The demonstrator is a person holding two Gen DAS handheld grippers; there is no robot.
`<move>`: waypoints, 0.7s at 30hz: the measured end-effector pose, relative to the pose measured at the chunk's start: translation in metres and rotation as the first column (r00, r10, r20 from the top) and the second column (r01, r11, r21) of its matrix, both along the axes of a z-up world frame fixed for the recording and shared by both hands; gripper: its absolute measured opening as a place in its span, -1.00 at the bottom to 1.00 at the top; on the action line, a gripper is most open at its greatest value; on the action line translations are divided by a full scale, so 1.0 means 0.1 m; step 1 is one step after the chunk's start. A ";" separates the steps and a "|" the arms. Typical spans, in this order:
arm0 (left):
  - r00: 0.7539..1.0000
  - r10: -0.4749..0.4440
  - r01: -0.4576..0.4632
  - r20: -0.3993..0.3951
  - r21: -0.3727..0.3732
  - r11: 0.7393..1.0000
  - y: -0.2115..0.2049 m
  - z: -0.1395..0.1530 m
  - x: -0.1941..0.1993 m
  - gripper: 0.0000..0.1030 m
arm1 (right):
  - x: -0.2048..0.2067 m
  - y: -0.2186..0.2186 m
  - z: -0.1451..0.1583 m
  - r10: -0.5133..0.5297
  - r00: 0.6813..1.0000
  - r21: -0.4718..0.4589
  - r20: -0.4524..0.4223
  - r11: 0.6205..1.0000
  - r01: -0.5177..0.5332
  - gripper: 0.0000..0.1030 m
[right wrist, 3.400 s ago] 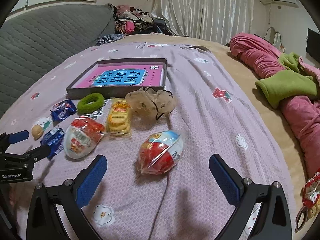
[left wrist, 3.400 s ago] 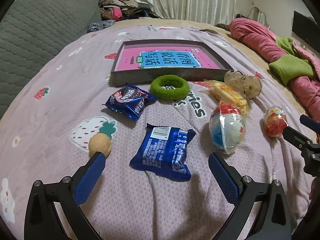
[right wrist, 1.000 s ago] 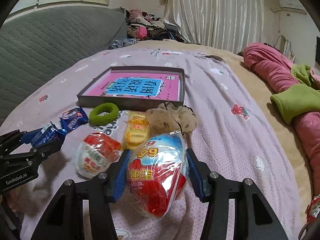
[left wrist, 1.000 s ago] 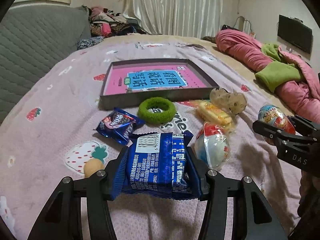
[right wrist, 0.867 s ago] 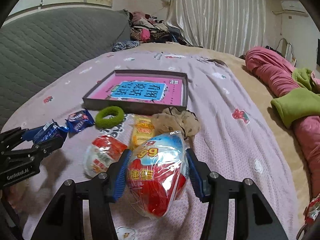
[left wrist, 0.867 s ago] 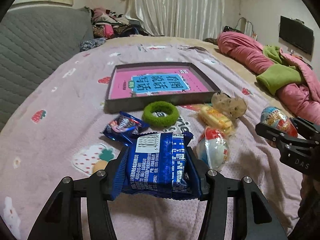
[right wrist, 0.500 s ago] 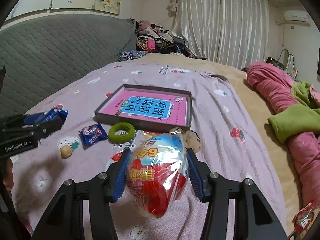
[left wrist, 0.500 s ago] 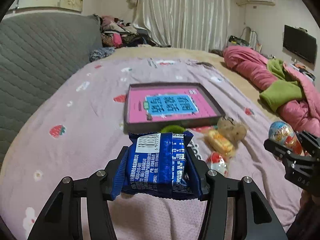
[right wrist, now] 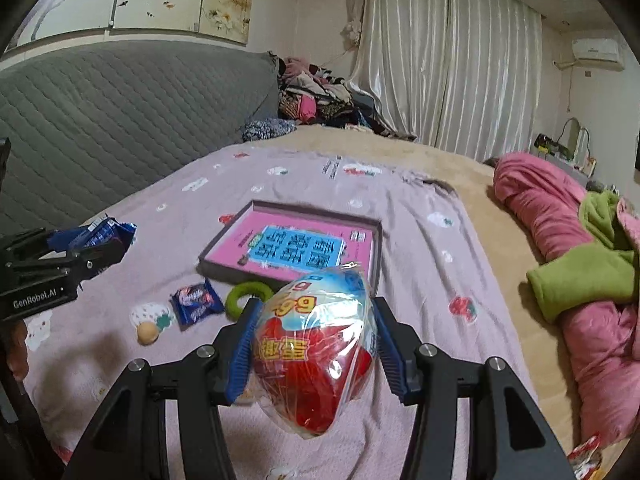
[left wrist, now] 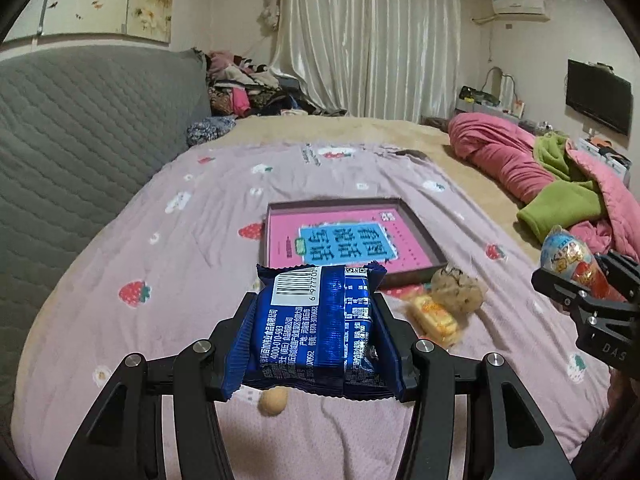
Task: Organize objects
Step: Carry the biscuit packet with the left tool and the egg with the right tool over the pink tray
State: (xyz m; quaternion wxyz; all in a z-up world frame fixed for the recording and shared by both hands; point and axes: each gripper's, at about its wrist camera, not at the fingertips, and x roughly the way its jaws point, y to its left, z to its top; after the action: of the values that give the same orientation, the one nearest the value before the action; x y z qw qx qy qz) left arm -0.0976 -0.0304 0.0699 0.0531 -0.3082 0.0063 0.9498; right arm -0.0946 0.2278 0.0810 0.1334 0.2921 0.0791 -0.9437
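Bedroom clutter frames it all: a wide bed (left wrist: pixel 168 240) under a lilac strawberry-print cover, curtains behind, a pink quilt bunched off to one side. Both tools hang well above the cover. The left gripper (left wrist: pixel 316 332) has its fingers clamped on a blue snack packet (left wrist: pixel 316 328), barcode side up; the right gripper (right wrist: pixel 312 344) squeezes a plastic-wrapped toy egg (right wrist: pixel 316 344) between its blue pads. Ahead of and below both sets of fingers lies the shallow box (right wrist: pixel 372 252) with its pink printed floor, likely where these go. To do this well, I'd carry each item forward until it sits clear past the near wall, lower close to the floor, then release, one hand at a time so they don't collide. The egg may roll; set it low. A green ring (right wrist: pixel 248 298) and small packet (right wrist: pixel 196 300) wait just short of the box.
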 end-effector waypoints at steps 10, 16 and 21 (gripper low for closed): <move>0.999 -0.025 0.024 -0.048 -0.019 1.000 0.25 0.44 -0.39 0.09 | -0.39 -0.04 0.46 -0.001 0.998 0.016 -0.057 1.000 0.002 0.06; 0.998 -0.019 0.017 -0.059 -0.028 0.999 0.32 0.62 -0.69 0.09 | -0.65 -0.14 0.63 0.010 0.997 0.027 -0.082 1.000 -0.008 0.06; 0.999 -0.004 0.003 -0.048 -0.028 1.000 0.34 0.65 -1.02 0.09 | -0.92 -0.19 0.68 0.014 0.996 0.033 -0.092 0.999 -0.011 0.06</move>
State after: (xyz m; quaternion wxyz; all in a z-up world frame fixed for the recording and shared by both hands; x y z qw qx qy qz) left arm -0.1994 0.0033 0.1350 0.0503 -0.2858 0.0211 0.9567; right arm -0.1866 0.2090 0.1492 0.1309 0.2498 0.1022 -0.9540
